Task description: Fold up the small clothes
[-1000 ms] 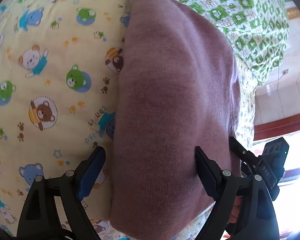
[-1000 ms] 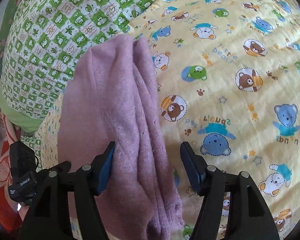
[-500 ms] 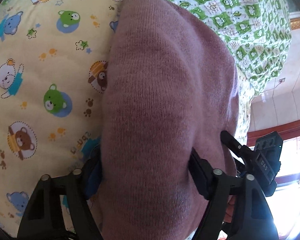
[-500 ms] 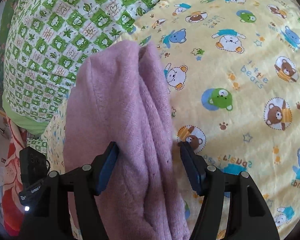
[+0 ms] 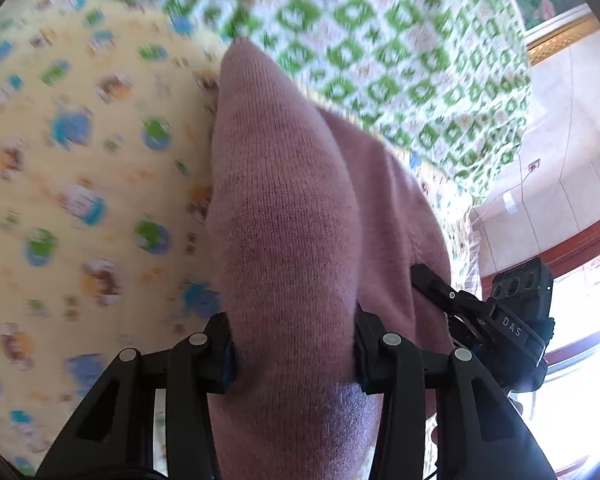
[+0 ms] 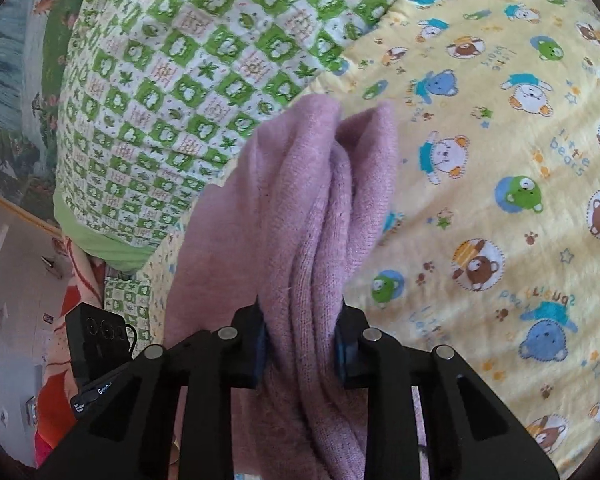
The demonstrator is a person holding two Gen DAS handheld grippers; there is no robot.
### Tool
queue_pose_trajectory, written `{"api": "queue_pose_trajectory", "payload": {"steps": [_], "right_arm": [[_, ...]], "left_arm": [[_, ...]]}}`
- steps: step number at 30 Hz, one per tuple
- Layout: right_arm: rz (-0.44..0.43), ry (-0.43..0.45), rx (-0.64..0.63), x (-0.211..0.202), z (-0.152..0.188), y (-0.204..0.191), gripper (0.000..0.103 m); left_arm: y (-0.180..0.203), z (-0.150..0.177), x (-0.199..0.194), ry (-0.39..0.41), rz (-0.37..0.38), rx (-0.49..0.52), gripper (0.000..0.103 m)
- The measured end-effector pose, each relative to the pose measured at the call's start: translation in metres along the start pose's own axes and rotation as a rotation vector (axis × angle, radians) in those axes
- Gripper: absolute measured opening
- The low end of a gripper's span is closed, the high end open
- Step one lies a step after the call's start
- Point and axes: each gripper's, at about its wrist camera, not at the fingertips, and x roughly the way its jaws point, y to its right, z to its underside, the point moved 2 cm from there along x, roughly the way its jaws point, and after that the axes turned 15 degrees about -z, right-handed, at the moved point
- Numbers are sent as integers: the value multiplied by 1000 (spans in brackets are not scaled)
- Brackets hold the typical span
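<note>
While both sets of fingers stood apart around the fabric a second ago, the left gripper (image 5: 294,346) and right gripper (image 6: 300,338) are now clamped on the pink knit garment (image 5: 284,208), pinched between each pair. Garment is bunched into thick soft folds (image 6: 320,216), fuzzy ribbed knit, lifted over the bed with its far end near the yellow bear-print sheet (image 6: 500,140). Green checked quilt (image 6: 172,80) lies behind, puffy and stitched. Left view has tilted; its background is motion-blurred. Right gripper's black body shows at the left view's right edge.
</note>
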Motion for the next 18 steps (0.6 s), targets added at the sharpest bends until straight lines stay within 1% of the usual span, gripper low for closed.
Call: {"api": "queue_pose_trajectory", "payload": {"steps": [3, 10, 14, 16, 18], "right_arm": [[-32, -26, -48, 13, 8, -29, 27], [-125, -112, -137, 67, 38, -91, 27], [-164, -174, -151, 102, 61, -113, 27], [-176, -209, -158, 120, 73, -122, 27], [-182, -245, -164, 136, 86, -128, 27]], "left_arm": [[-19, 0, -31, 46, -21, -12, 44], [-91, 11, -103, 136, -103, -84, 44], [-131, 25, -130, 153, -142, -138, 44], [-154, 35, -139, 154, -156, -171, 44], [-169, 44, -142, 154, -172, -189, 44]]}}
